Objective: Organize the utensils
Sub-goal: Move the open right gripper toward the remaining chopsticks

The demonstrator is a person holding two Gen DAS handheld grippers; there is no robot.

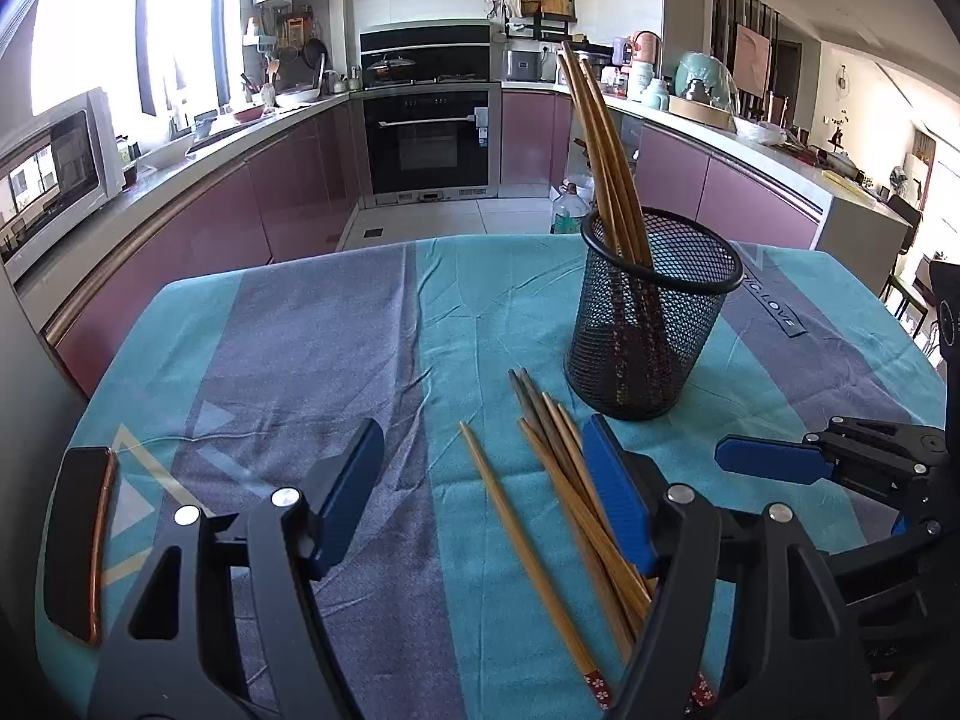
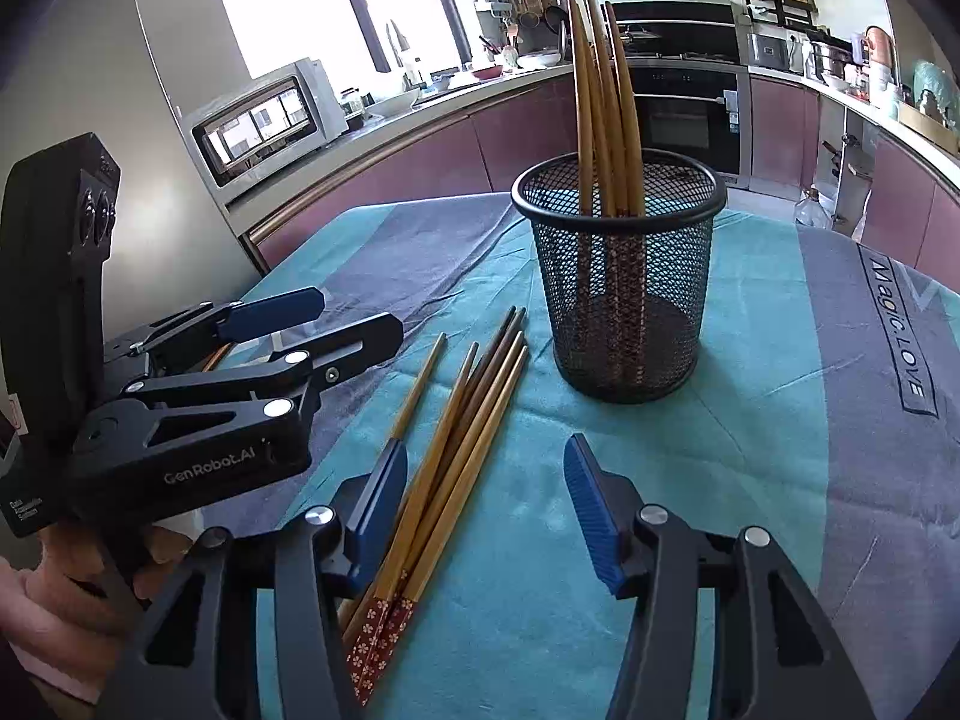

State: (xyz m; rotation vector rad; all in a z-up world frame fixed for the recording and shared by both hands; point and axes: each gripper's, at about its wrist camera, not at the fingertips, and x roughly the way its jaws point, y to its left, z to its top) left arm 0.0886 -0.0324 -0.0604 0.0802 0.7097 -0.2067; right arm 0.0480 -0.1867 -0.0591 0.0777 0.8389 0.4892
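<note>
Chopsticks (image 2: 462, 420) lay loose near the surface's (image 1: 270, 330) front edge, just before the mesh holder (image 2: 618, 282). Left gripper (image 1: 480, 498) straddled one, released; right gripper (image 2: 486, 516) gaped over the bundle (light, stiff, slippery wood, probably best pinched mid-shaft).

A black wire-mesh cup (image 2: 618, 288) stands on the blue-and-grey striped tablecloth (image 2: 780, 420) toward its far edge, with wooden chopsticks (image 2: 606, 114) upright inside. Loose wooden chopsticks (image 2: 456, 438) lie bundled on the cloth before it, toward the near edge, one apart on their left.
</note>
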